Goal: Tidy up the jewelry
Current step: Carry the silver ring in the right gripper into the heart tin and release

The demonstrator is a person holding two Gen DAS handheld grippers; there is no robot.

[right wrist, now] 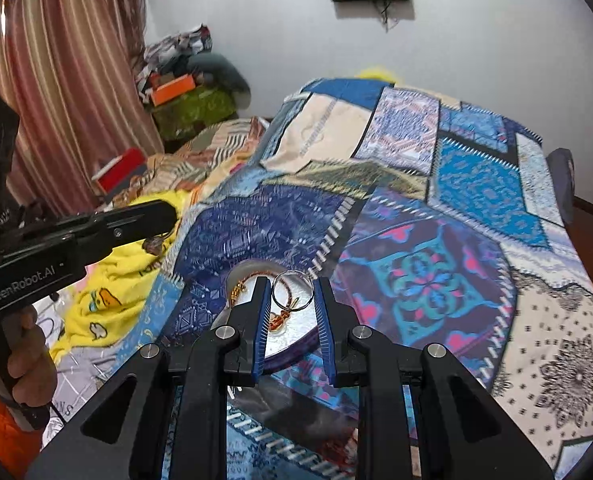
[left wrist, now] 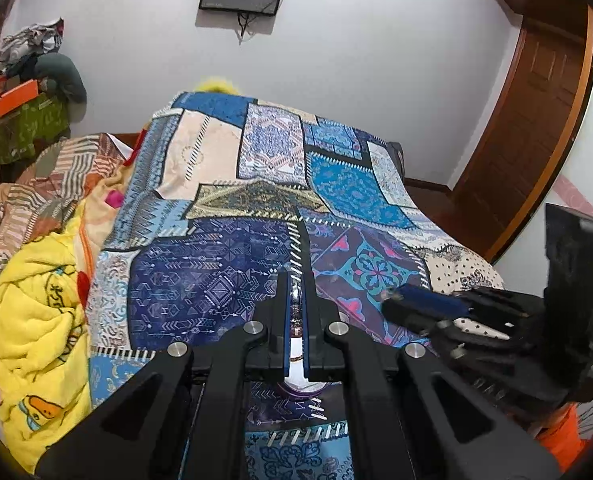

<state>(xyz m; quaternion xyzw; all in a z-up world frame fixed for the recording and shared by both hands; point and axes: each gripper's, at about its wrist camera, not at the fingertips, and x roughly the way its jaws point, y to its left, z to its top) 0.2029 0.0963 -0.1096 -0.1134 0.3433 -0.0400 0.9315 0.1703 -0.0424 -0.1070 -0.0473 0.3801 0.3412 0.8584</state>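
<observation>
Both tongs are gripping jewelry: right gripper (right wrist: 292, 292) is clamping a silver ring (right wrist: 292, 290) above the dish (right wrist: 296, 332); left gripper (left wrist: 295, 300) is pinching a small piece. Several pieces are already lying in the dish below, so sorting seems partly done.

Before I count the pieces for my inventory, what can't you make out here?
- Left wrist view: the small piece in the left gripper sits edge-on between the pads, so its type is unclear.
- Left wrist view: the dish is mostly hidden behind that gripper.
- Left wrist view: the right gripper is motion-blurred.
- Right wrist view: it is unclear whether the right gripper's pads touch the ring.
</observation>
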